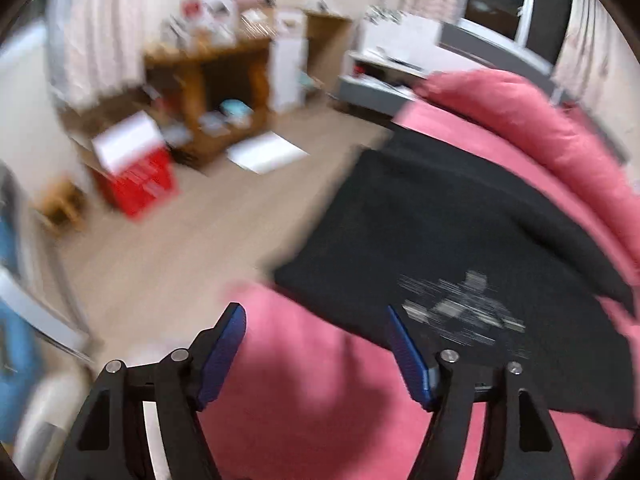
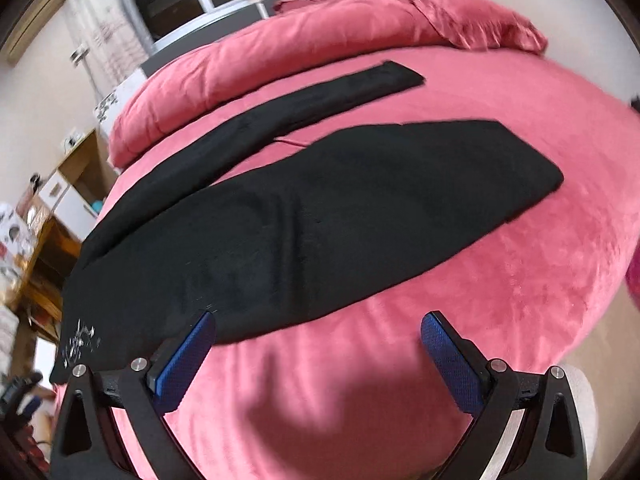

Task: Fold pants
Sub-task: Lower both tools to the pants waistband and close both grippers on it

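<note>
Black pants (image 2: 304, 216) lie spread flat on a pink bed (image 2: 520, 272), both legs stretching away to the right, the far leg (image 2: 320, 100) narrower. A white print (image 2: 78, 344) marks the waist end at the lower left. In the left wrist view the same pants (image 1: 460, 220) fill the right half, the white print (image 1: 464, 304) close by. My left gripper (image 1: 316, 316) hangs open over the pink cover at the waist corner, nothing between its blue pads. My right gripper (image 2: 318, 324) stands open just off the near edge of the pants, also with nothing in it.
A rolled pink duvet (image 2: 248, 68) lines the far side of the bed. Beyond the bed's left edge are a wood floor (image 1: 192, 232), a red box (image 1: 136, 184), a wooden desk (image 1: 208, 80) with clutter and a white sheet (image 1: 266, 154) on the floor.
</note>
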Motion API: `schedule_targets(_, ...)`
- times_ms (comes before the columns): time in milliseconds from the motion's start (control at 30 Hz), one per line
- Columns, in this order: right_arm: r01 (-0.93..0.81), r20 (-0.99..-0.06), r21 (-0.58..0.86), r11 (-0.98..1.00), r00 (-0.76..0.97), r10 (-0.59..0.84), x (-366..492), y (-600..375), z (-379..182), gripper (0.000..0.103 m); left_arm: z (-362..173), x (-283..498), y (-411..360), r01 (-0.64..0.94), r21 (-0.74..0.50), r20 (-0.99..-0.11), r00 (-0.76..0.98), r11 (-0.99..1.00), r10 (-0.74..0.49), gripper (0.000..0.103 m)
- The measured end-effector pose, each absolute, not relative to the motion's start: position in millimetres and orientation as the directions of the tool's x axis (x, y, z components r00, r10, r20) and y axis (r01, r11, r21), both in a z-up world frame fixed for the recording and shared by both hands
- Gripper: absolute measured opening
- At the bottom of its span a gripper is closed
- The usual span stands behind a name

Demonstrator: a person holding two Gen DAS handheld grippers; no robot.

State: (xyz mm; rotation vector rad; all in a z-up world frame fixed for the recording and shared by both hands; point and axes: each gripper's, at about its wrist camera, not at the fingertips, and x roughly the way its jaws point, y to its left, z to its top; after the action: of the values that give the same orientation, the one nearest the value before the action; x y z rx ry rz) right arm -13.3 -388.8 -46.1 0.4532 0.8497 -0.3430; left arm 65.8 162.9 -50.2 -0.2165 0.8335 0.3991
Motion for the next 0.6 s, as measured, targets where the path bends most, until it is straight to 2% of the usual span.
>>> schedule_targets(67,0.498,-0.790,0.253,0.829,0.602,-0.120,-13,-405,-52,0.103,-46,66,170,-0.457,0.036,-0.726,0.600,0.889,0.337,0.072)
schedule_targets(167,0.536,-0.801,0.311,0.785,0.592,-0.087,-12,-427,-62,0.103,-44,70,180,-0.448,0.000,-0.722,0.618,0.894,0.309,0.072)
schedule_targets(300,0.557,-0.800,0.400,0.728,0.599,-0.019,-10,-449,-77,0.103,-55,75,183,-0.357,-0.185,-0.770,0.632,0.916,0.091,0.071)
schedule_targets(400,0.559,-0.788,0.434,0.706,0.615,-0.003,-10,-456,-81,0.103,-63,77,184,-0.294,-0.312,-0.769,0.637,0.903,-0.059,0.071)
schedule_targets(600,0.524,-0.728,0.544,0.655,0.684,0.057,-5,-479,-85,0.103,-80,81,181,-0.285,-0.397,-0.783,0.602,0.872,-0.159,0.071)
